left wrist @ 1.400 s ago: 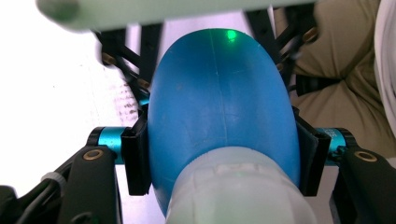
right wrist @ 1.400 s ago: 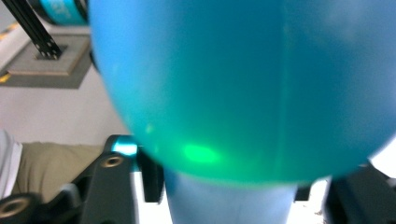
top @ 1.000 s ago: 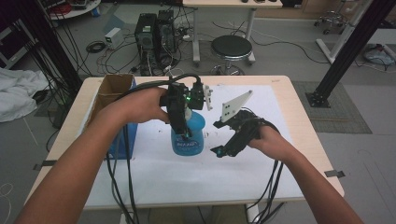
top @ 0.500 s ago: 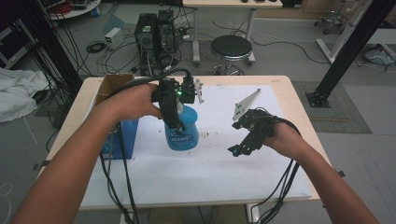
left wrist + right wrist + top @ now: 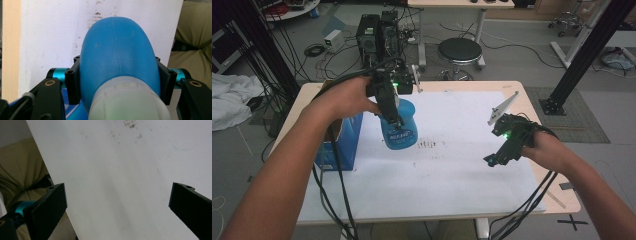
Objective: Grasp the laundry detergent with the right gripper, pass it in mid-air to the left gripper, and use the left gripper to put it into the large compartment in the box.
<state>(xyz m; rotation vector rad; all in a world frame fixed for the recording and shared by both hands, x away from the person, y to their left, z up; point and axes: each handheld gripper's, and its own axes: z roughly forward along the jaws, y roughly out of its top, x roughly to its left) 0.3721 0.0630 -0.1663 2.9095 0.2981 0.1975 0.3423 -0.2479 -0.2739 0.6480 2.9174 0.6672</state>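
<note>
Your left claw (image 5: pixel 394 117) is clamped on the neck of the blue plastic bottle with a pale cap (image 5: pixel 120 62), held just above the white sheet (image 5: pixel 452 165) on the tabletop (image 5: pixel 557 197). Your right claw (image 5: pixel 117 207) has just been opening; it now gapes wide with nothing between. A blue box (image 5: pixel 344 140) sits beside the bottle; a black stool (image 5: pixel 459 50) stands beyond.
</note>
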